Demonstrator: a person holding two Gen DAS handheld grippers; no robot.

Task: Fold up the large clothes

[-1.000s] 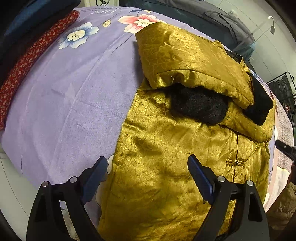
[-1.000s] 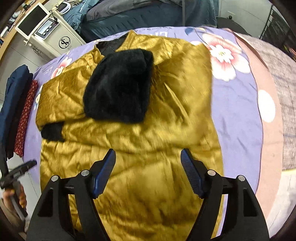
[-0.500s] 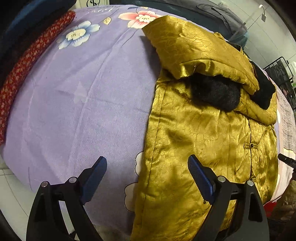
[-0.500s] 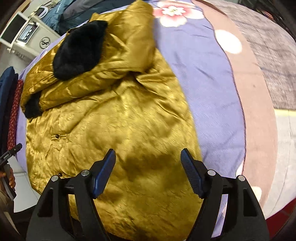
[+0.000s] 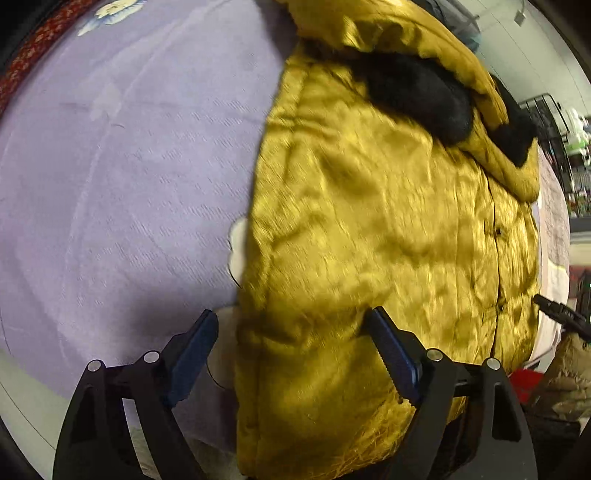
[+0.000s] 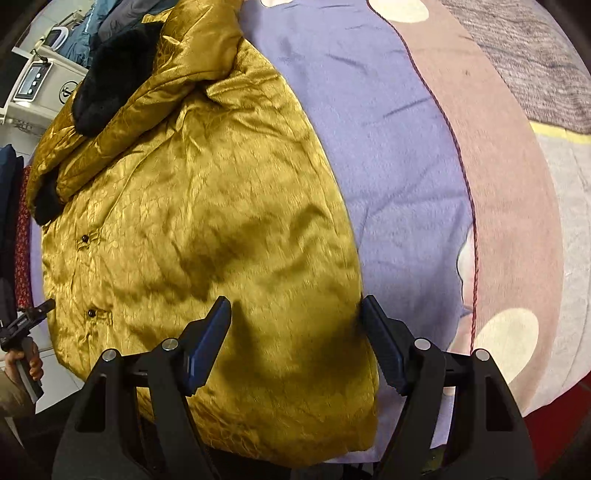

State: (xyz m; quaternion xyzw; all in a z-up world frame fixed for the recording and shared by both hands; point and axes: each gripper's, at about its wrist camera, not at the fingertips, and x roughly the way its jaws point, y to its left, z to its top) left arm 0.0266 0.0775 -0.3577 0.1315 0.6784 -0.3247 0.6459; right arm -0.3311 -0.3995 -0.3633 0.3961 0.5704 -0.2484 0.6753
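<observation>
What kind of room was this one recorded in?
Probably a bedroom or home-style workspace: a gold padded jacket lies on a lilac floral blanket, more clothes are piled behind, and a small screened device stands nearby.

Left claw (image 5: 291,354) pointing steeply down, jaws closing, right claw (image 6: 295,338) spread wide

light: dim indoor | shadows: soft on jacket (image 6: 207,229) | blur: motion, left view | edges: fisheye-warped
</observation>
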